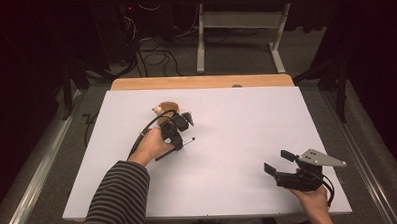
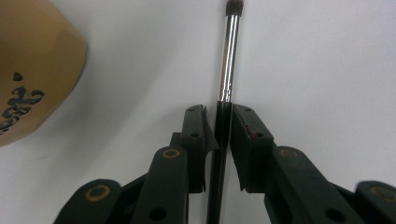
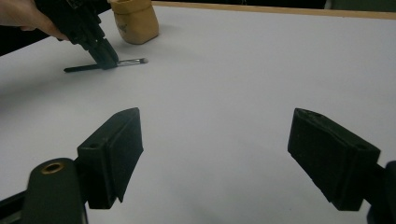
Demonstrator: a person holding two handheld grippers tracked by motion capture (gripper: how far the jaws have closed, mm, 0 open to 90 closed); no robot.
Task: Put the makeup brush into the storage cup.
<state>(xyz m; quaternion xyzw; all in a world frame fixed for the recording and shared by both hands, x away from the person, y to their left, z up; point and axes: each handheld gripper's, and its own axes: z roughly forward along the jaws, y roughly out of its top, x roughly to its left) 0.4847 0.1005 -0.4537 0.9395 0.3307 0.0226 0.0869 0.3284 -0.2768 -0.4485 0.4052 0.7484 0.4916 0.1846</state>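
From my station I count one tan pouch (image 1: 165,107) far left, and just beside it one brush (image 2: 229,56) lying flat on the board. My left gripper (image 1: 178,143) has it pinched by the black handle, pads against both sides, metal ferrule and dark bristles poking out past them. Well apart, near the right front corner, my right gripper (image 1: 277,162) rests with jaws spread wide, nothing between them. One white board (image 1: 237,120) covers a wooden table (image 1: 200,82); beyond, grey floor, cables, a white frame.
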